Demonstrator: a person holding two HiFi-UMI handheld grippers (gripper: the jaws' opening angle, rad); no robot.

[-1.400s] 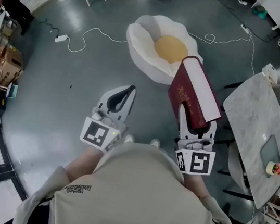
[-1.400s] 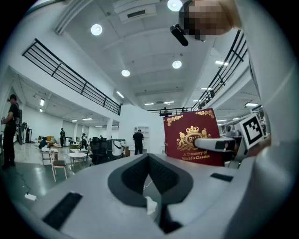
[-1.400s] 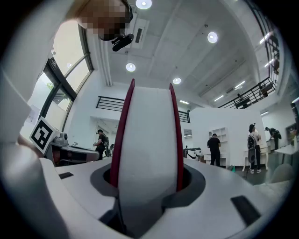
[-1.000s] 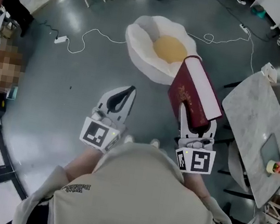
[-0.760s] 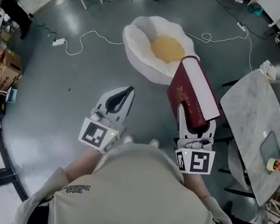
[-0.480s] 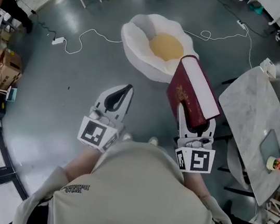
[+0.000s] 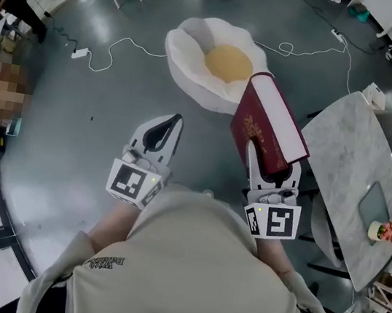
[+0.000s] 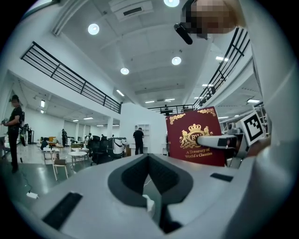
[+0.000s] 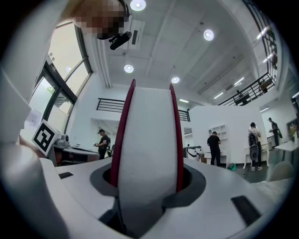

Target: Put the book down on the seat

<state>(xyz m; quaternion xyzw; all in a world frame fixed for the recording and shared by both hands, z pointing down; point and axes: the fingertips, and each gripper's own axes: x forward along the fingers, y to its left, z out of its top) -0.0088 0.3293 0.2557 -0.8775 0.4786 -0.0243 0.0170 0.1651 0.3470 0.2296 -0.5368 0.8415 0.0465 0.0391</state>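
Observation:
A thick dark-red book [image 7: 269, 125] with gold print stands upright in my right gripper [image 7: 266, 160], which is shut on its lower edge. In the right gripper view its white page edge [image 9: 147, 144] fills the gap between the jaws, with a red cover on each side. The seat [image 7: 191, 48], a white egg-shaped cushion with a yellow centre [image 7: 228, 63], lies on the grey floor ahead, just beyond the book's top. My left gripper [image 7: 173, 120] hangs shut and empty to the left. The left gripper view shows the book's cover [image 8: 194, 137].
A marble-topped table [image 7: 350, 158] with a small flower pot [image 7: 378, 231] stands close on the right, chairs tucked beside it. A white cable [image 7: 128, 47] and a power strip [image 7: 78, 52] lie on the floor left of the seat. People stand in the distance.
The seat has drifted slightly left and up in the head view, and both grippers with the book shifted a little left. The grip on the book is unchanged.

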